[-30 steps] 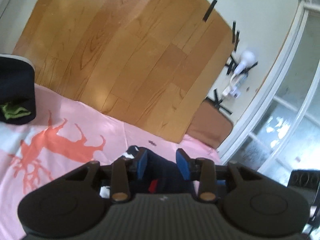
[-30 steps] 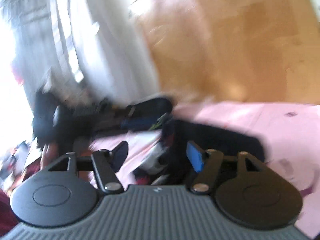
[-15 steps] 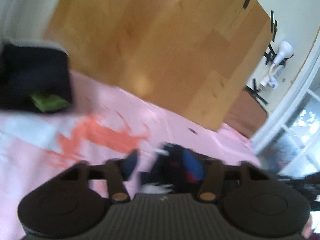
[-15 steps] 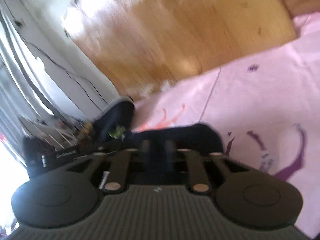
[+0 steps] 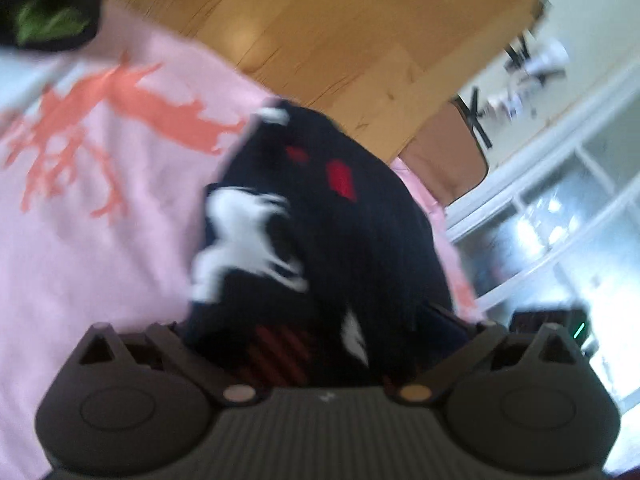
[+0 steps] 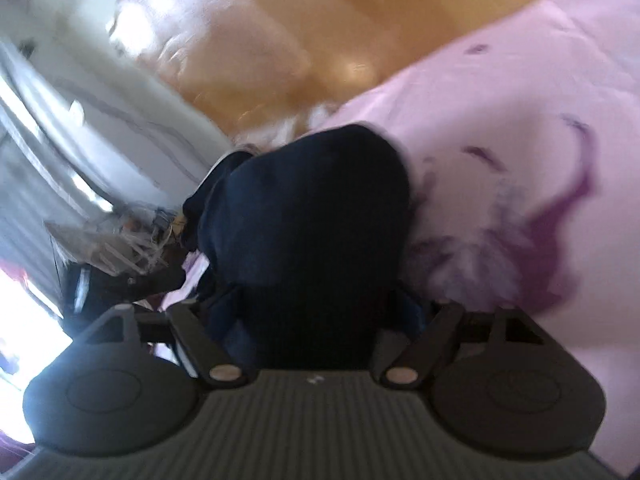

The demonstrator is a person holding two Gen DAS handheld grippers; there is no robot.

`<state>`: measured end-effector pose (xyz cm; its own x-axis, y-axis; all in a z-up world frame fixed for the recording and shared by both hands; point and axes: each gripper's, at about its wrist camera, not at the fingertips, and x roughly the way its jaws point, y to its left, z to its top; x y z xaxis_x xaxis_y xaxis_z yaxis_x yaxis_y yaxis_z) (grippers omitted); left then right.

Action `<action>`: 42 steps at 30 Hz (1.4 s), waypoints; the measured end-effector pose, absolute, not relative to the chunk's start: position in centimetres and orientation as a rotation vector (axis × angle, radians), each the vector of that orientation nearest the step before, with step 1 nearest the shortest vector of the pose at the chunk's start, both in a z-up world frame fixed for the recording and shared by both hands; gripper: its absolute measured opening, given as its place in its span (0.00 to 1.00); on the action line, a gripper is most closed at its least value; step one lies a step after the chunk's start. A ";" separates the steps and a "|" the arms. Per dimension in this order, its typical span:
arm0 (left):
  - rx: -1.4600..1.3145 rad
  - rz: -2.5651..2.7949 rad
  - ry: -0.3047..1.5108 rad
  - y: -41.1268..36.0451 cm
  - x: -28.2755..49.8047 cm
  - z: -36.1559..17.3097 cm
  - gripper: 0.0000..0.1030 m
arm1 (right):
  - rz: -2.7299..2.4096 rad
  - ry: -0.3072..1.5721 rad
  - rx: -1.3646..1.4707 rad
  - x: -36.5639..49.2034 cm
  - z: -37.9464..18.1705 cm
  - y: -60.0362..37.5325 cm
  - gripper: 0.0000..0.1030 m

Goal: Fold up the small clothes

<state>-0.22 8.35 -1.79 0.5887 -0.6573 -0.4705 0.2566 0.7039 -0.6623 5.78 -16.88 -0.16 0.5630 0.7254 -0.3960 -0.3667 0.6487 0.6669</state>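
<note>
both of my tools have dropped closer to the pink sheet with an orange deer print (image 5: 100, 200) since a second ago, and the small dark navy garment with white and red patches (image 5: 320, 208) now fills the middle of each view instead of sitting pinched at the bottom edge. my left tool (image 5: 326, 344) is opening and its arms stand spread wide; the garment lies between them on the sheet, and the pads are hidden, so i see no pressing on the cloth. my right tool (image 6: 308, 320) is opening too, arms splayed out to both sides, with the plain navy end of the same garment (image 6: 312, 208) bunched between them, resting on the sheet beside a purple print (image 6: 552, 216). beyond the sheet is a wooden plank floor (image 5: 340, 32). both views are blurred.
</note>
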 end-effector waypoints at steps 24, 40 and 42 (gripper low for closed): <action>-0.334 -0.007 0.546 18.1 21.7 -0.8 0.74 | 0.750 0.733 0.489 39.6 -0.5 1.7 0.70; -0.277 0.097 0.431 10.8 4.2 1.5 0.82 | 0.478 0.541 0.342 21.6 2.8 -6.0 0.78; -0.293 0.127 0.459 10.2 2.4 1.0 0.83 | 0.444 0.529 0.332 17.6 2.2 -6.5 0.81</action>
